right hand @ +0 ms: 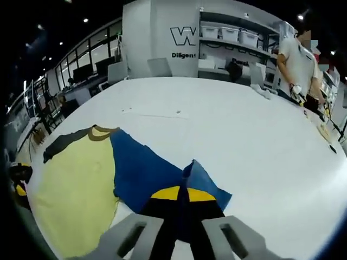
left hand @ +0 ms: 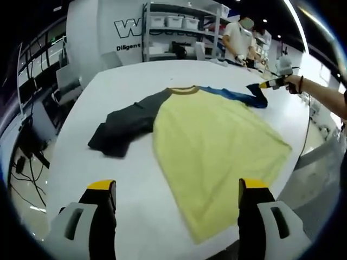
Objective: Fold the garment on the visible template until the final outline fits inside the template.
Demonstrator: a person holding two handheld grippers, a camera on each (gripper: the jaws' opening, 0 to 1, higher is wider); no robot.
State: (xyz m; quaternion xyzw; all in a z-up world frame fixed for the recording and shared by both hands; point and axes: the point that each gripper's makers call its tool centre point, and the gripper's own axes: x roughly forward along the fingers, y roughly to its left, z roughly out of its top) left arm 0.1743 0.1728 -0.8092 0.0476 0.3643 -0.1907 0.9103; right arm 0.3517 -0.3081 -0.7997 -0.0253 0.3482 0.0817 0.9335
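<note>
Left gripper (left hand: 178,197) hangs low over the near edge of the white table (left hand: 135,162), jaws spread wide, holding nothing, just short of the shirt hem. The right gripper (right hand: 182,201) is out at the far side of the shirt, held by a person's hand (left hand: 293,83) with the forearm reaching in from the right of the left gripper view. Its jaws are closed tight on the cuff of the blue sleeve (right hand: 146,168), pinching up a fold of it. The shirt (left hand: 211,146) lies flat near the table's middle: yellow body, dark sleeve (left hand: 124,125) spread toward the left, collar (left hand: 183,90) away from the left gripper. Hem corner sits close to the near table edge. Wide bare tabletop beyond the collar and past the blue sleeve. Another person (right hand: 297,62) stands at the far edge by the shelving (right hand: 230,40).
</note>
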